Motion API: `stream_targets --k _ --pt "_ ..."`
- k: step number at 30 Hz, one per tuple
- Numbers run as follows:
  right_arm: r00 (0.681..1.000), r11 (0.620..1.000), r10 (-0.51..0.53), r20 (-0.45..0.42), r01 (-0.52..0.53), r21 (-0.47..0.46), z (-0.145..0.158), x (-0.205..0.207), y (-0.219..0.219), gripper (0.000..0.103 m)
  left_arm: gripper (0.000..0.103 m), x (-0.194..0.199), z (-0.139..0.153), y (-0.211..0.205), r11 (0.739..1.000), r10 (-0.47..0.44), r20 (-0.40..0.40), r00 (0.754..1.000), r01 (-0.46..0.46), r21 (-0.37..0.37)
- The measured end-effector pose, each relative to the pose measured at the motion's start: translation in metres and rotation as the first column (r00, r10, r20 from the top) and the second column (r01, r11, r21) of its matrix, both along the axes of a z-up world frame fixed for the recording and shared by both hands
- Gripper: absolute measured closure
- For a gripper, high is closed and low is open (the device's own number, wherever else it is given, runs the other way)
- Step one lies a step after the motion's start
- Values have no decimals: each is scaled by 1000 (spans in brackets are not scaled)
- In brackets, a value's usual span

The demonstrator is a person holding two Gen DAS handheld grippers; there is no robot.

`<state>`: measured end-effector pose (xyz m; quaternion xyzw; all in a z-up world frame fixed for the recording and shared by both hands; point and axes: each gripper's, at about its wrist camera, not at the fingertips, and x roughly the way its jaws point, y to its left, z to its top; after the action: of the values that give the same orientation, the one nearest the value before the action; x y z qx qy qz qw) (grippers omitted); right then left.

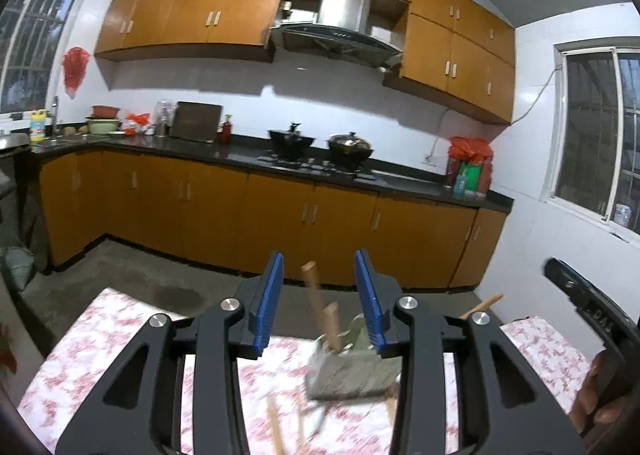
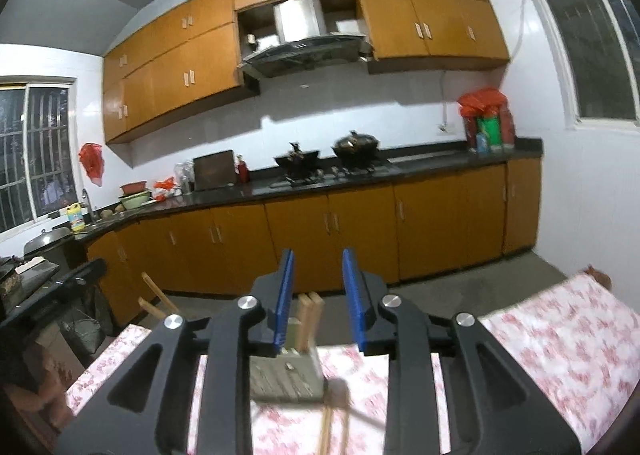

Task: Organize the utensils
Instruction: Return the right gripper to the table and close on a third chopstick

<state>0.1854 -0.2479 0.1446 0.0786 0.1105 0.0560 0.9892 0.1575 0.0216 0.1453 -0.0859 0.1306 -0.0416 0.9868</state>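
Observation:
A grey slotted utensil holder [image 1: 352,373] stands on the table with the pink floral cloth [image 1: 100,339]. Wooden handles [image 1: 318,303] stick up out of it. Loose chopsticks [image 1: 276,429] and a spoon lie blurred on the cloth in front of it. My left gripper [image 1: 320,287] is open and empty, above and just left of the holder. In the right wrist view the holder [image 2: 286,375] with two wooden sticks [image 2: 308,321] sits below my right gripper [image 2: 318,283], which is open and empty. Loose wooden chopsticks [image 2: 326,425] lie in front.
The right gripper's black body [image 1: 592,307] shows at the left view's right edge. The left gripper [image 2: 52,295] shows at the right view's left edge. Beyond the table are concrete floor, orange cabinets [image 1: 280,215] and a dark counter with two woks [image 1: 292,141].

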Motion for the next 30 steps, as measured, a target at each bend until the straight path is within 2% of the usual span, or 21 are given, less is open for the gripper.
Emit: stream_targets --k 4,6,9,13,16,19,27,30 --pt "990 999 -46 -134 46 -2 -38 -8 -22 76 61 -17 -25 16 997 65 -65 996 -62 40" --pt "975 999 -48 -219 50 0 -63 -8 -28 76 61 -22 -46 23 996 83 -130 988 -76 54" --pt "924 1000 -23 -382 25 1 -117 -7 -26 76 61 -24 -82 29 993 103 -230 968 -89 73" --pt "861 999 38 -507 -46 -4 -169 -17 -7 81 61 -30 -126 31 995 90 -355 930 -72 64" --pt "826 996 80 -558 -90 10 -191 -22 5 83 61 -33 -149 28 997 70 -430 900 -52 54" --pt "807 993 95 -583 -114 5 -203 -24 16 83 61 -36 -163 25 999 48 -468 882 -32 43" --pt "781 991 84 -618 -130 -29 -221 -19 24 83 63 -38 -182 15 1000 12 -509 861 4 30" --pt "774 990 63 -630 -127 -57 -224 -16 25 94 67 -37 -188 11 1000 -4 -523 852 17 21"
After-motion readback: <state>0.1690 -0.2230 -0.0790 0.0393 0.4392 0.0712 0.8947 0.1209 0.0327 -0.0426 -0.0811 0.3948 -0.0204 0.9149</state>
